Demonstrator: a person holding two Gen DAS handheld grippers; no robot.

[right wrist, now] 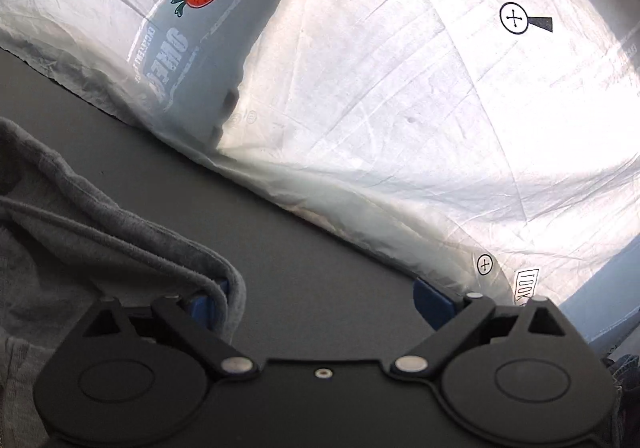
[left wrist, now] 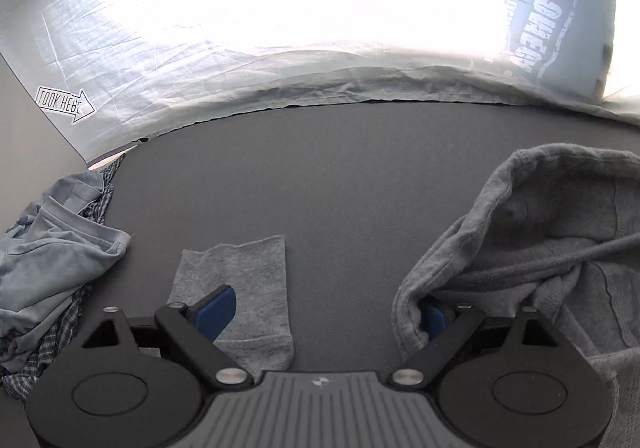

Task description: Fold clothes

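A grey hoodie [left wrist: 540,248] lies on the dark grey table [left wrist: 320,167], its hood opening facing left; it also shows in the right wrist view [right wrist: 100,232]. My left gripper [left wrist: 326,314] is open; its right blue pad [left wrist: 434,318] sits under the hood's left edge, its left pad [left wrist: 216,308] over a small grey folded cloth [left wrist: 244,288]. My right gripper [right wrist: 320,304] is open; its left pad [right wrist: 200,306] is tucked against the hood's right rim, the other pad [right wrist: 432,302] free over the table.
A crumpled pile of blue and checked clothes [left wrist: 52,256] lies at the left. A white printed sheet with carrots and markers [left wrist: 300,27] hangs behind the table's far edge, also in the right wrist view [right wrist: 420,87]. Some dark cloth [right wrist: 626,376] shows at the far right.
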